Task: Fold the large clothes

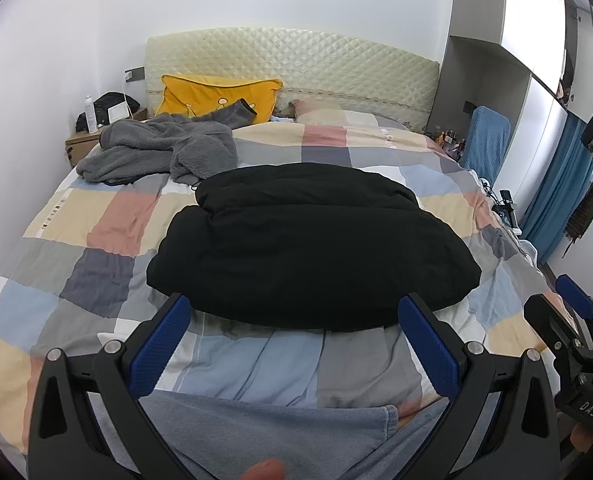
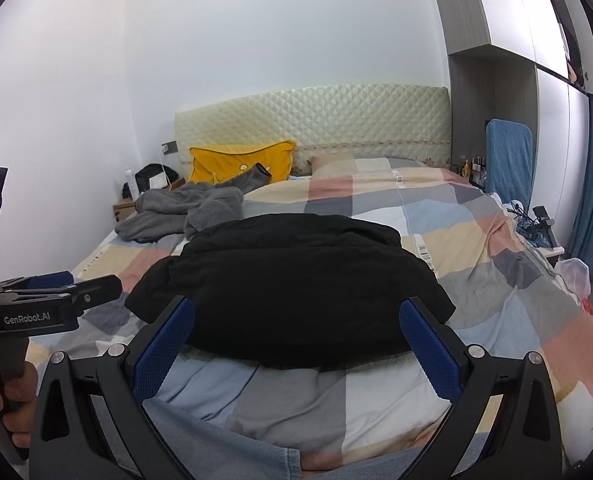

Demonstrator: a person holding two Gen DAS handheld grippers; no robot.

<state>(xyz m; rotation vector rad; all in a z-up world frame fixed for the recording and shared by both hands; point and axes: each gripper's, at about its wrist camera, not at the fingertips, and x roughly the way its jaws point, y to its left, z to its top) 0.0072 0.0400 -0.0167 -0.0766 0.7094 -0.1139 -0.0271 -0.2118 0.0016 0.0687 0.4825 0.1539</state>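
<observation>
Black garment (image 1: 312, 244) lies folded on the bed (image 1: 104, 216), just beyond both spread, empty tongs.

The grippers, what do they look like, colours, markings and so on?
Both the left gripper and the right gripper have black angular frames with silver pivot screws and blue textured finger pads. The left gripper's body reads "GenRobot.AI" in white; its handle is plain black. No cables show.

Bottles (image 2: 474, 168) too small; nightstand (image 1: 81, 142) half-hidden.
</observation>
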